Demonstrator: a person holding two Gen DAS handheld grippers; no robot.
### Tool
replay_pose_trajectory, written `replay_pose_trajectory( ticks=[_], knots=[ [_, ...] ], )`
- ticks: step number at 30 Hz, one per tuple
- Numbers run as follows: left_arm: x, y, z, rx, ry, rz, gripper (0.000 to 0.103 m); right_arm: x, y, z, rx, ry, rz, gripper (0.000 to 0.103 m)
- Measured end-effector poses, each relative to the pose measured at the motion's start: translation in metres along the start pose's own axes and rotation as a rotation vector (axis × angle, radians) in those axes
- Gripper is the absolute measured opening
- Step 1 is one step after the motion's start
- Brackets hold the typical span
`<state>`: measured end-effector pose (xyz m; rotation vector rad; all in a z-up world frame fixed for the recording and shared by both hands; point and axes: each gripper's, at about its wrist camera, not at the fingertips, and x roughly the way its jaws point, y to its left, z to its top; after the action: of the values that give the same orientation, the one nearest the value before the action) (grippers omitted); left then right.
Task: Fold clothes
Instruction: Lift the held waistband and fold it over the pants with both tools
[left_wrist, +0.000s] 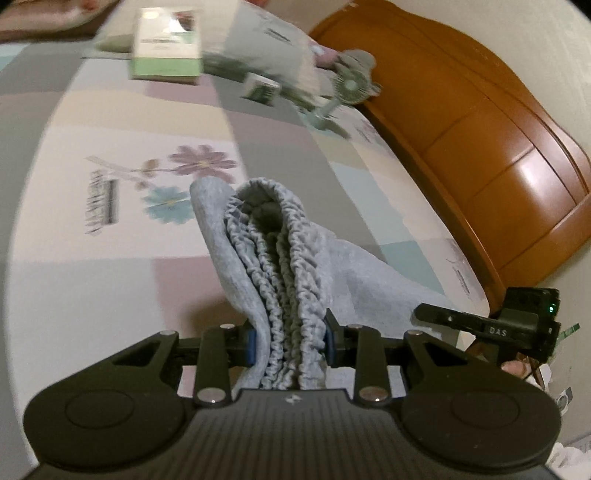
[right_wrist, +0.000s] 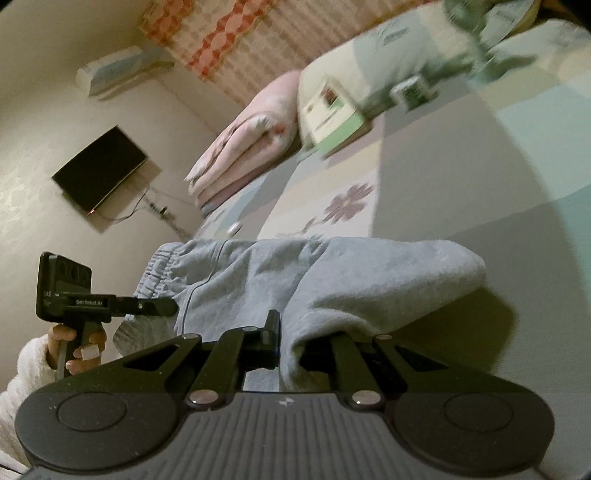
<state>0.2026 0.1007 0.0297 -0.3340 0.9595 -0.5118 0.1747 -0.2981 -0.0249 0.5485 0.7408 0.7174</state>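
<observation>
Across the patchwork bedspread (left_wrist: 110, 122) at frame center, grey sweatpants (right_wrist: 295, 273) hang doubled, waistband bunched in the clamped left gripper (left_wrist: 288, 341), right gripper (right_wrist: 306, 343) pinching fabric: folding looks midway, 1 more fold likely.

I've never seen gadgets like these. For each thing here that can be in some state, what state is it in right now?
Left gripper: shut on the grey sweatpants' gathered waistband.
Right gripper: shut on the pants' fabric.
Grey sweatpants: folded over, held up off the bed between both grippers.
Pink blanket: folded, lying on the bed.
Wall TV: screen dark.
Small fan: lying on the bed; running or not, unclear.
</observation>
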Motion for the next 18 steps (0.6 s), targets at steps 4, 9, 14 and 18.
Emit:
replay_pose_trajectory(
  ticks=[4, 9, 14, 18],
  knots=[
    [0.043, -0.039, 0.022, 0.059, 0.045, -0.024, 0.030, -0.038, -0.021, 0.007, -0.002, -0.056, -0.071, 0.010],
    [0.104, -0.094, 0.048, 0.153, 0.108, -0.063, 0.030, -0.089, -0.052, 0.015, 0.018, -0.139, -0.162, 0.010],
    [0.171, -0.154, 0.078, 0.250, 0.165, -0.105, 0.030, -0.141, -0.086, 0.023, 0.047, -0.232, -0.256, 0.010],
    [0.229, -0.201, 0.103, 0.324, 0.208, -0.127, 0.030, -0.176, -0.111, 0.026, 0.061, -0.326, -0.343, 0.010]
  ],
)
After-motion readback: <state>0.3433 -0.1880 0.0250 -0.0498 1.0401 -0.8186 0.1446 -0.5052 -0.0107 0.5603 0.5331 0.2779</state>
